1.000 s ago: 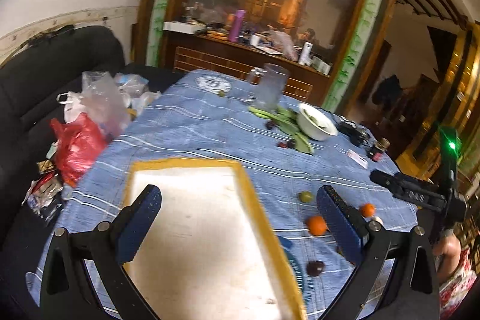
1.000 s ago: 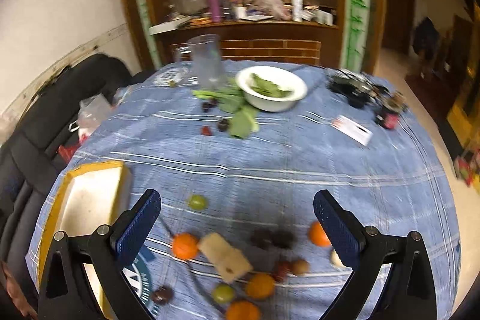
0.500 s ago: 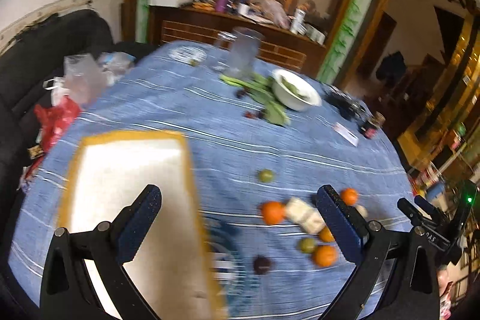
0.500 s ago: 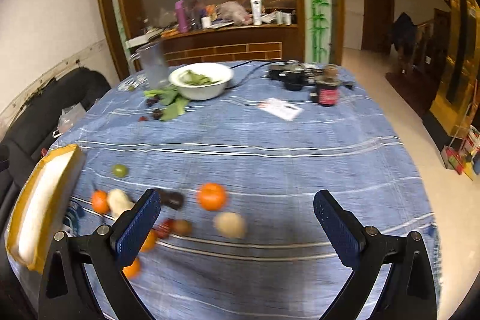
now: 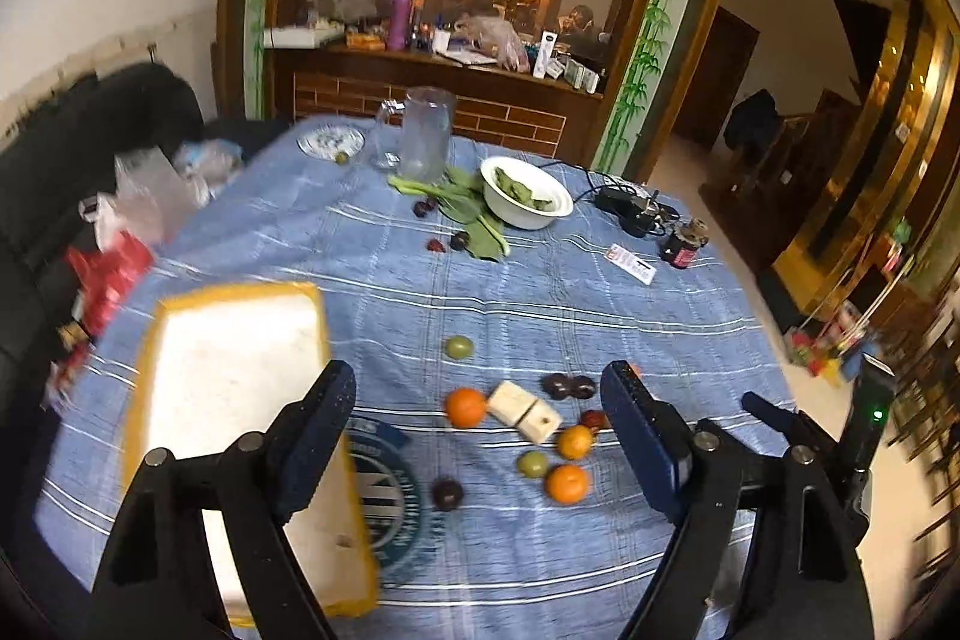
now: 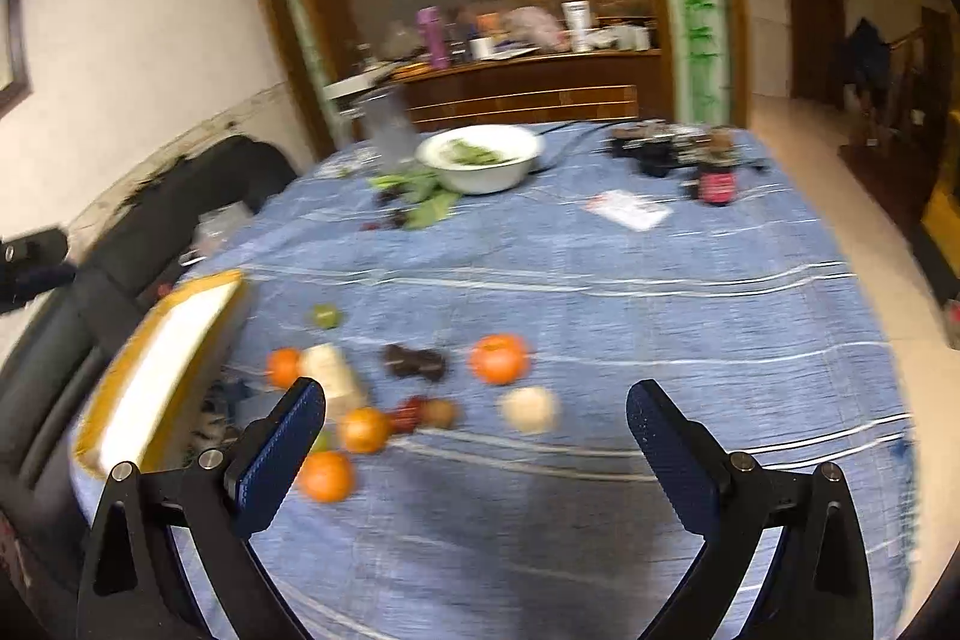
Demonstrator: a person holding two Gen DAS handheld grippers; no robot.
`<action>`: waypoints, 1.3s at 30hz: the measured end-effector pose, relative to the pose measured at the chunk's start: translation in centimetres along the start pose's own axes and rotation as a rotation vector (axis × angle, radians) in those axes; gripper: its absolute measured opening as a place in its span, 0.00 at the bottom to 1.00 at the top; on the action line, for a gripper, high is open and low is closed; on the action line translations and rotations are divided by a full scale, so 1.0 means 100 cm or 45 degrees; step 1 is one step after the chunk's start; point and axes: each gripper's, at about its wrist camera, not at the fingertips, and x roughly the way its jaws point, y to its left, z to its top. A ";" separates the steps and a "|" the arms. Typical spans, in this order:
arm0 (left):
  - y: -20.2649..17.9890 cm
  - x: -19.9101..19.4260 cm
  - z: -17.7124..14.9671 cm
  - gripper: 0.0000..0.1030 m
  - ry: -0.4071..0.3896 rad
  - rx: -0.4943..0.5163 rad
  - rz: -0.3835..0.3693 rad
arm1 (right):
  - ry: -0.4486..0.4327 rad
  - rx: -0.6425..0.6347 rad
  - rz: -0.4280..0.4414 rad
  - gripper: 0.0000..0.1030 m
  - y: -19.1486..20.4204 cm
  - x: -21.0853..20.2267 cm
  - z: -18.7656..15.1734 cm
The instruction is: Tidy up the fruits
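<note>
Fruits lay scattered on the bench ahead of both tools, beside a tray off to the left. Left tool and right tool gaped wide, gripping nothing. Bare cloth stretched right of the fruits toward the edge. The card's print was unreadable; the right view was blurred.

My left tongs hang above the near tabletop, jaws spread wide, gripping nothing. My right tongs are likewise spread wide and unloaded, further right.
</note>
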 end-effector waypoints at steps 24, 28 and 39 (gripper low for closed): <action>0.021 0.218 -0.037 0.46 0.483 0.022 -0.095 | 0.305 -0.315 0.071 0.44 0.078 0.140 -0.019; 0.019 0.217 -0.039 0.48 0.479 0.048 -0.087 | 0.298 -0.289 0.111 0.40 0.074 0.135 -0.019; -0.003 0.211 -0.056 0.32 0.493 0.245 -0.013 | 0.285 -0.253 0.111 0.40 0.073 0.127 -0.017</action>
